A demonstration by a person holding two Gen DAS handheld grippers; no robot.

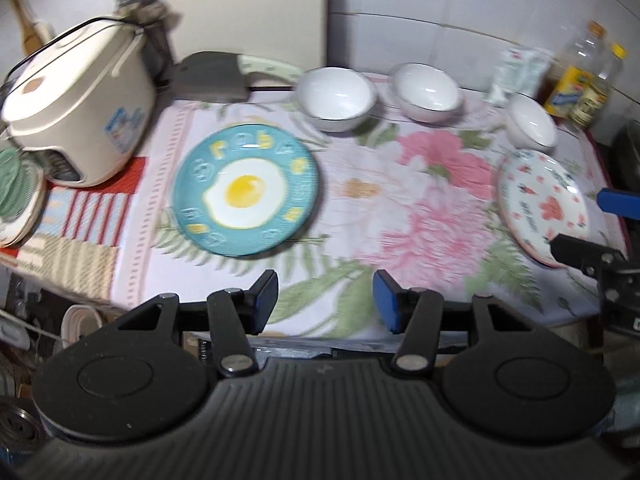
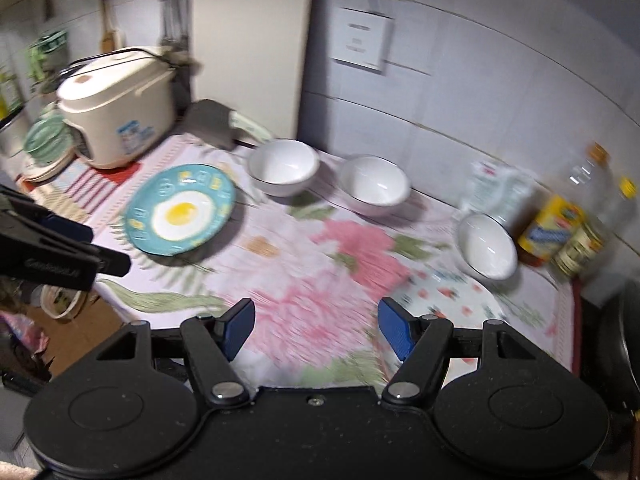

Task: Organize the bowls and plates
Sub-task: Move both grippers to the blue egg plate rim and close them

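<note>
A teal plate with a fried-egg picture [image 1: 245, 189] [image 2: 180, 209] lies on the left of the flowered cloth. A white plate with pink flowers [image 1: 542, 207] [image 2: 448, 296] lies at the right. Three white bowls stand along the back: left [image 1: 335, 97] [image 2: 283, 167], middle [image 1: 427, 91] [image 2: 375, 184], and a smaller one at the right [image 1: 530, 121] [image 2: 488, 246]. My left gripper [image 1: 326, 300] is open and empty above the cloth's front edge. My right gripper [image 2: 316, 330] is open and empty, just left of the flowered plate; it also shows in the left wrist view [image 1: 588, 224].
A white rice cooker [image 1: 80, 108] [image 2: 120, 106] stands at the back left, with a green plate stack [image 1: 16, 192] beside it. Oil bottles [image 1: 584, 76] [image 2: 572, 216] and a white packet [image 2: 496, 192] stand at the back right. A cutting board [image 2: 250, 48] leans on the tiled wall.
</note>
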